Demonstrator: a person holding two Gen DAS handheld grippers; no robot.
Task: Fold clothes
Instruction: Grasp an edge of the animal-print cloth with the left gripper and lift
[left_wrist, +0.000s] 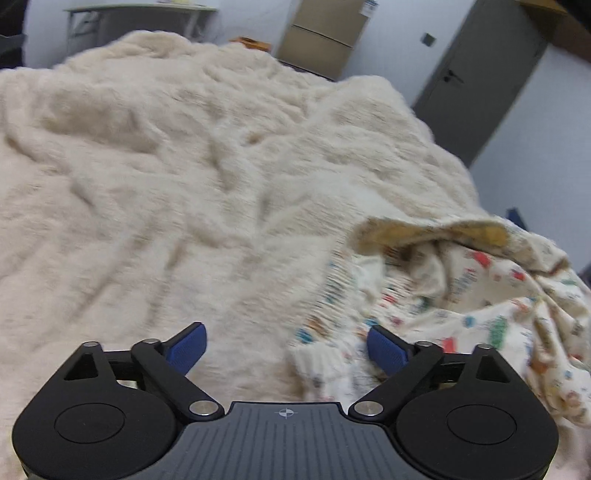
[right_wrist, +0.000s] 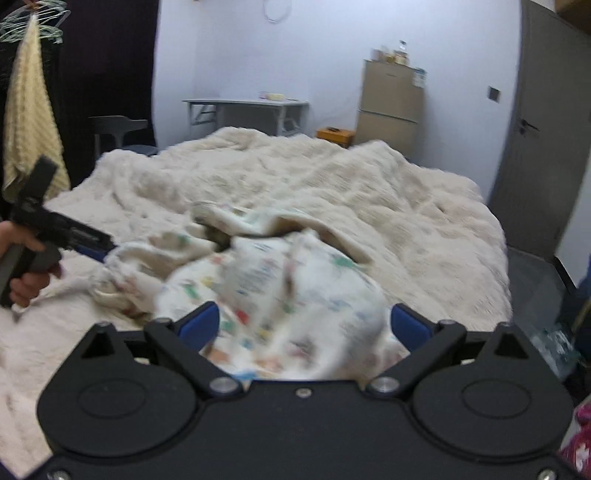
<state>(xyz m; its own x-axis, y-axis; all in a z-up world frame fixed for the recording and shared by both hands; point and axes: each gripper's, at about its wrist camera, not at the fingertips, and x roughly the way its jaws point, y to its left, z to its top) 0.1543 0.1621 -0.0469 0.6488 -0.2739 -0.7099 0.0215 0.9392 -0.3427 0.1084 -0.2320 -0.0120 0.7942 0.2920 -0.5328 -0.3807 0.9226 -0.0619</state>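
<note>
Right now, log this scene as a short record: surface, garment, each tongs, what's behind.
surface: bed under a cream blanket
garment: printed garment, crumpled, unfolded, lying on the blanket
left tongs: open, garment's cuff edge between the pads, not pinched
right tongs: open, garment bunched between the pads, not pinched
left hand: holding its tool at the garment's left end
behind: table, fridge, door
</note>
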